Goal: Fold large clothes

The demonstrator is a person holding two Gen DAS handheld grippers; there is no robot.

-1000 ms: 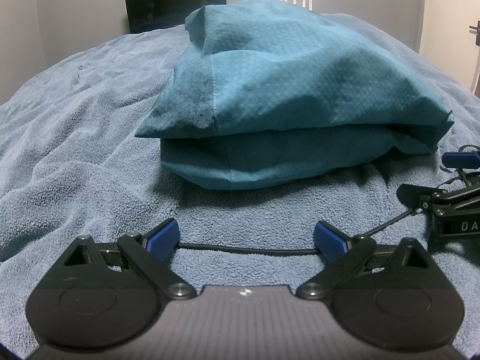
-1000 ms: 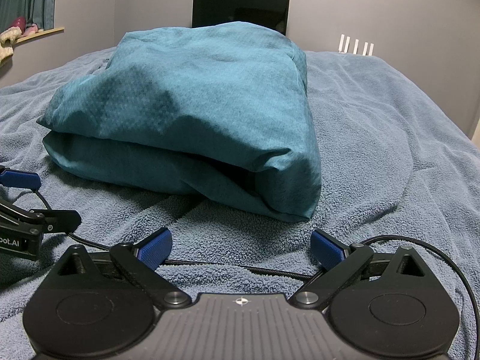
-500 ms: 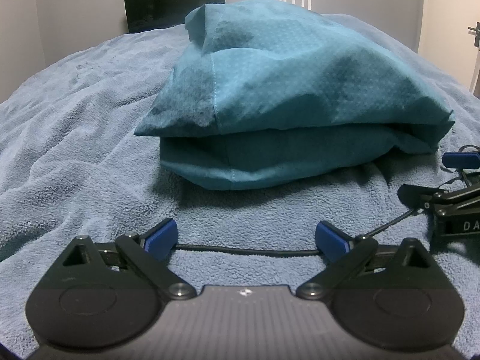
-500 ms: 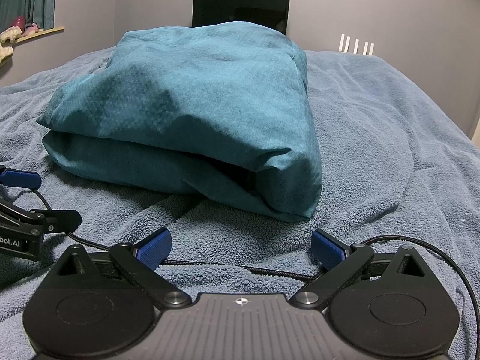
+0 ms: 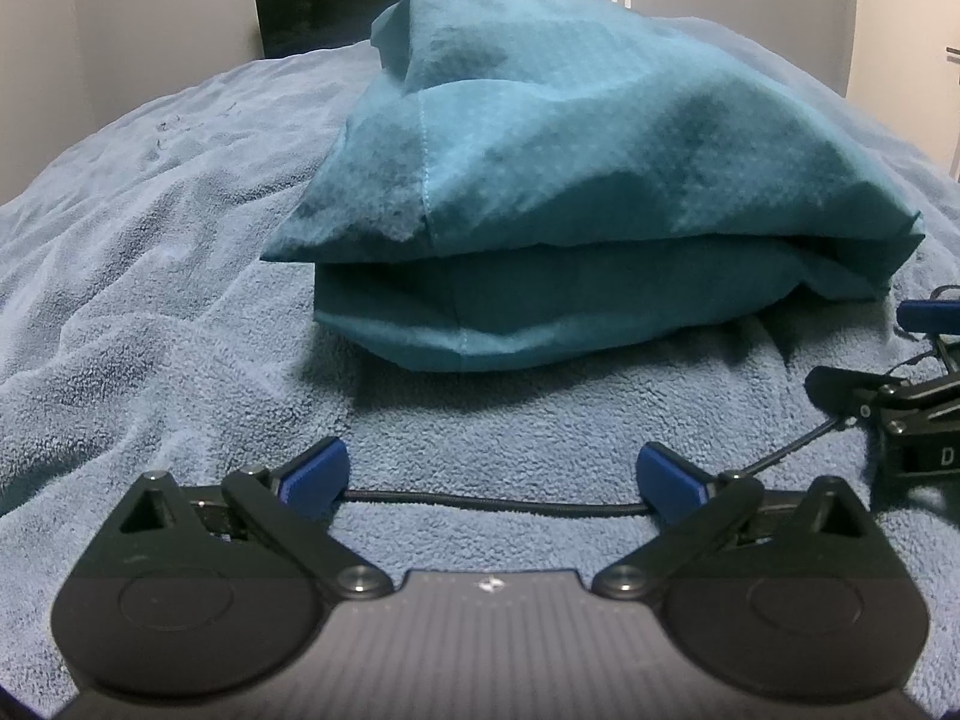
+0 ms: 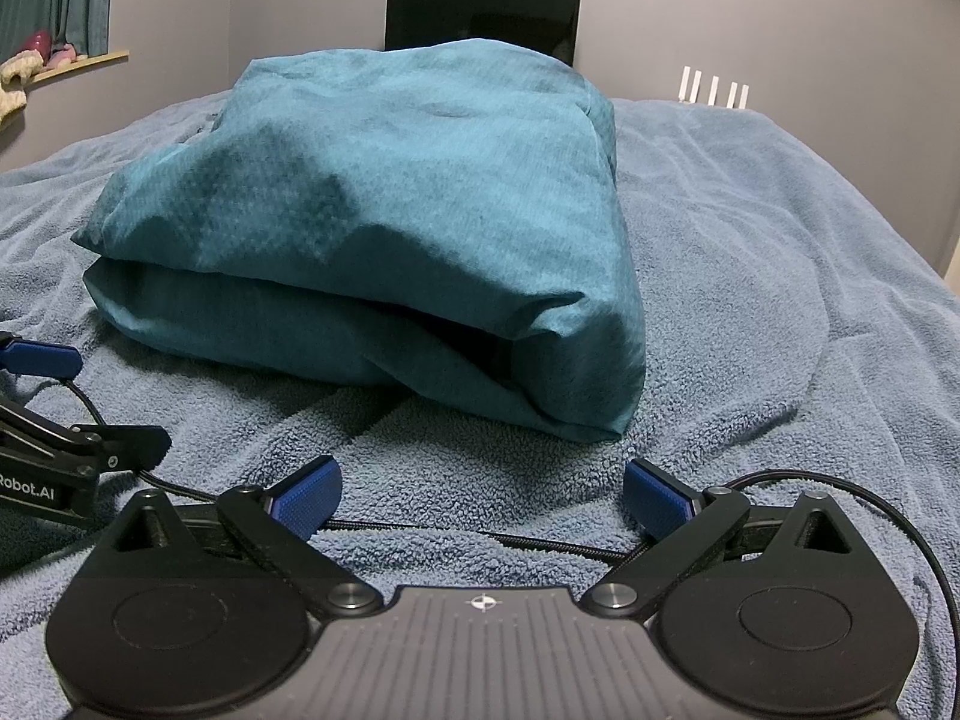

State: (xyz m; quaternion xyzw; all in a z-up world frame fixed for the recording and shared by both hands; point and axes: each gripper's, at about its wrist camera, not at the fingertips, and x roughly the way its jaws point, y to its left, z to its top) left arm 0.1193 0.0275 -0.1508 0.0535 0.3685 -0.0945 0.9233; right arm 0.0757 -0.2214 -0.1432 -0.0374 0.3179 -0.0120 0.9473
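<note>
Left wrist view, left to right: grey-blue fleece blanket [image 5: 150,252] covering the bed, teal garment [image 5: 600,180] folded into a thick two-layer bundle centre frame, right gripper [image 5: 900,414] poking in at the right edge. Left gripper [image 5: 489,474] low at the bottom of frame, fingers [image 5: 315,471] wide apart, nothing between them except a black cable [image 5: 492,504] running across the blanket.

Right wrist view: left gripper body at the left edge, same garment [image 6: 390,210] centre, open mouth of the fold facing the camera, right corner puffy and lifted. Right gripper [image 6: 477,495] at the bottom, fingers [image 6: 654,501] also spread, holding nothing. Dark panel [image 6: 483,15] on the back wall.

Read: both grippers are parked short of the bundle, not touching it. Looks like the fold stage is done or nearly so; garment is stacked, not flat.

Next move, if any: press the top layer down to flatten it, or pinch both near corners for one more fold. Either needs both grippers advanced to the near edge, and the cable kept out from between the fingers.
</note>
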